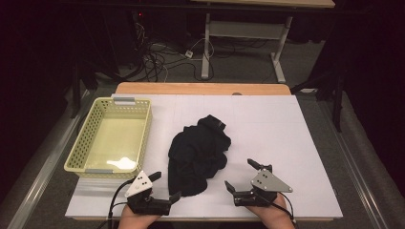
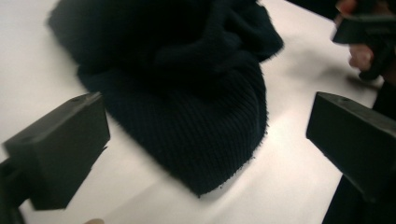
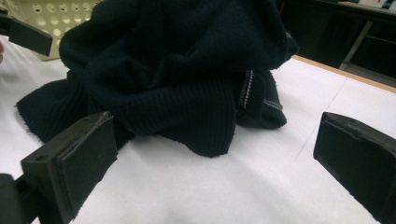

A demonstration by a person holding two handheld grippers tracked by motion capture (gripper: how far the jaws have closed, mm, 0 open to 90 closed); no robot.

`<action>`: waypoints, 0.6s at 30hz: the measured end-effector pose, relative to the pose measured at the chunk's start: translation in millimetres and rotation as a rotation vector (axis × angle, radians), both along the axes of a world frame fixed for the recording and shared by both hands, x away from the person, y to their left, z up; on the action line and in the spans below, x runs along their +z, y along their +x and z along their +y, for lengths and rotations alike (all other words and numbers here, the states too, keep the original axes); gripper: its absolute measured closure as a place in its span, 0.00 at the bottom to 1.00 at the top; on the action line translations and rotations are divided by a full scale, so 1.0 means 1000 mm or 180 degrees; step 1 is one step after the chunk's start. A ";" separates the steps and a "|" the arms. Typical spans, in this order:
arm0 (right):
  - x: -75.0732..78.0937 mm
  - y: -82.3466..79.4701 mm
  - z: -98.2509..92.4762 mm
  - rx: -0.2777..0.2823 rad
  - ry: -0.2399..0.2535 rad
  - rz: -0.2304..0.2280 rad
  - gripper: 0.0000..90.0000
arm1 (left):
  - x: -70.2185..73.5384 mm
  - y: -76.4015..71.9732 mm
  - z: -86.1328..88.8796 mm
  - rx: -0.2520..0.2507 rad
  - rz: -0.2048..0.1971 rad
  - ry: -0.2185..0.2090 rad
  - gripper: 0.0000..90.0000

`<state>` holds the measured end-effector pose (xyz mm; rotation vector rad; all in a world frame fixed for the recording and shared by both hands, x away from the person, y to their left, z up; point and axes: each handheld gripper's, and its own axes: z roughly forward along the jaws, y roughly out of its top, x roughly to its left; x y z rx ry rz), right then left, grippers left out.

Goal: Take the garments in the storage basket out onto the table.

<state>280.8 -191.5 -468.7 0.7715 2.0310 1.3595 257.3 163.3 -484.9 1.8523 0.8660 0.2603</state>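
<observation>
1. No words, numbers, or signs can be read anywhere.
2. The dark cloth [image 1: 198, 155] between the two claws has white stitches on it, but no letters.

Looks like a lab recording bay, not a home. White sheet [image 1: 286, 143] covers a wooden bench [image 1: 200, 88], dark surround on all sides. Past the bench's far edge: loose cables [image 1: 157, 59] and a power strip [image 1: 189, 54] on grey floor, metal-legged desk [image 1: 248, 28] behind. Yellow perforated basket [image 1: 112, 136] at the bench's left edge.
</observation>
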 end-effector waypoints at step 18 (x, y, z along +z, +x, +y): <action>-0.004 -0.024 -0.031 -0.0340 -0.0066 0.0048 0.00 | 0.012 0.031 -0.041 -0.0012 -0.0171 -0.0087 0.02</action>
